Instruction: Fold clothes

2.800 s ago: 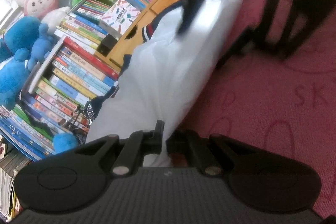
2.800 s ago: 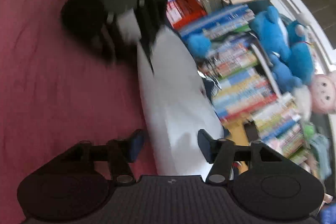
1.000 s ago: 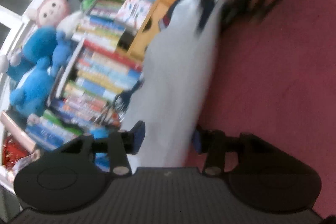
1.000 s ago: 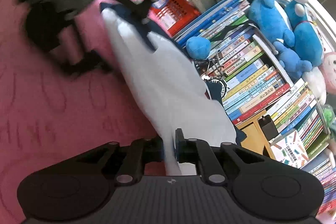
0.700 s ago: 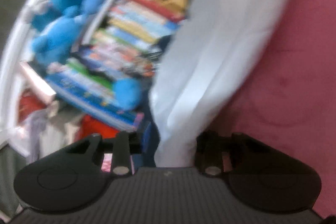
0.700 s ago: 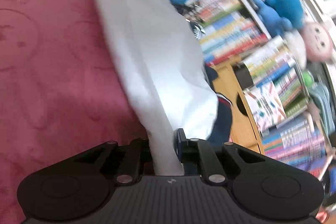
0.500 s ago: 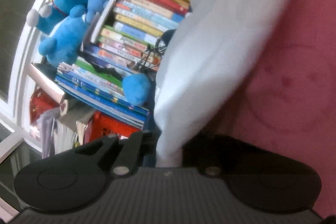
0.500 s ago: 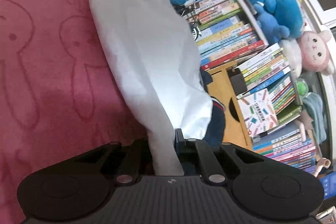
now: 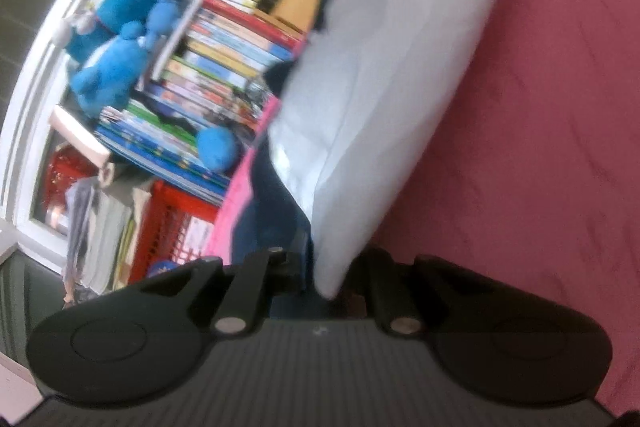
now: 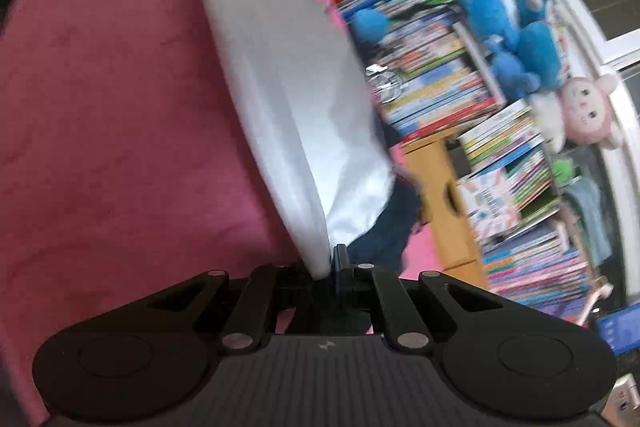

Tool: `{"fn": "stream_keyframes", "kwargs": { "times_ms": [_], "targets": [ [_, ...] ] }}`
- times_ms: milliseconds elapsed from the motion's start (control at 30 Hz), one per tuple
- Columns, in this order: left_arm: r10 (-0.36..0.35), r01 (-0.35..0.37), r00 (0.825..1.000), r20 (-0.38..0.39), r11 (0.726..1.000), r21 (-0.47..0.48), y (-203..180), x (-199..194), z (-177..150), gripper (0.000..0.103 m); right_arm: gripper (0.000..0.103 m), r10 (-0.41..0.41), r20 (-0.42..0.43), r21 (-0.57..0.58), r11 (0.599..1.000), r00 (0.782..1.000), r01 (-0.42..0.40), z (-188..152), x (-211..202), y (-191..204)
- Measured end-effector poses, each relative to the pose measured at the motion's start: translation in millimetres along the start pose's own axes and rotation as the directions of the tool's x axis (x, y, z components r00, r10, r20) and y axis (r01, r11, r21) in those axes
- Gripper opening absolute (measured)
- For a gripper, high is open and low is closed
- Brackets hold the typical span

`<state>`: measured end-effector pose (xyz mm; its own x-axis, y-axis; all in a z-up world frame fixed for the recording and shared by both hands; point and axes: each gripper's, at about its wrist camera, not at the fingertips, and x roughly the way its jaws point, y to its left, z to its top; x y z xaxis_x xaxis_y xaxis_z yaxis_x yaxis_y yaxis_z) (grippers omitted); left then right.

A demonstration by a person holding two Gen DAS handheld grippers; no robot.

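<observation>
Both grippers clamp the white shirt (image 9: 384, 75) above the pink blanket (image 9: 540, 147): left gripper (image 9: 326, 277) jaws just closed on it, right gripper (image 10: 326, 273) pinched tight; books (image 10: 436, 87) beside.

Left wrist view: camera sits behind and above the left gripper (image 9: 326, 277), looking forward along the fingers and angled down. Very close; the gripper body fills the bottom third. Ahead of the jaws runs the white garment (image 9: 392, 75), pink blanket (image 9: 540, 147) to their right, book stacks (image 9: 224, 39) and blue plush toys (image 9: 116, 47) to their left.

Right wrist view: same mounting behind the right gripper (image 10: 330, 273), also tilted down, equally close. White garment (image 10: 280, 75) ahead of the jaws, pink blanket (image 10: 100, 107) to their left, book stacks (image 10: 436, 87) and blue plush toys (image 10: 508, 27) to their right.

Shared: garment, blanket, books, toys, mirrored side to side, so the two views face each other along the garment. Both frames blurred.
</observation>
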<state>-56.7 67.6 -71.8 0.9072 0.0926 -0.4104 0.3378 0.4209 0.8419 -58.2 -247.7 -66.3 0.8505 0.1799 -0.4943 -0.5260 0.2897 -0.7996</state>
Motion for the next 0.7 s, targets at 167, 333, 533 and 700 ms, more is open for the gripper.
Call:
{"fn": "stream_keyframes", "kwargs": {
  "times_ms": [167, 333, 533, 700],
  "targets": [
    [0.004, -0.004, 0.999, -0.033, 1.000, 0.008, 2, -7, -9, 0.015, 0.015, 0.009, -0.038, -0.009, 1.000, 0.999, -0.009, -15, -7, 13],
    [-0.012, 0.006, 0.992, -0.123, 0.999, -0.046, 9, -24, -43, 0.020, 0.027, 0.068, -0.096, 0.095, 0.994, 0.993, -0.058, -25, -23, -4],
    [-0.063, -0.104, 0.963, -0.263, 0.812, -0.574, 49, -36, -88, 0.020, 0.052, 0.063, -0.038, 0.642, 0.766, 0.997, -0.024, -50, -58, -32],
    [-0.080, -0.044, 0.990, -0.118, 0.616, -0.786, 82, -22, -45, 0.031, 0.074, -0.027, 0.070, 0.826, 0.562, 0.997, -0.042, -14, -40, -38]
  ]
}}
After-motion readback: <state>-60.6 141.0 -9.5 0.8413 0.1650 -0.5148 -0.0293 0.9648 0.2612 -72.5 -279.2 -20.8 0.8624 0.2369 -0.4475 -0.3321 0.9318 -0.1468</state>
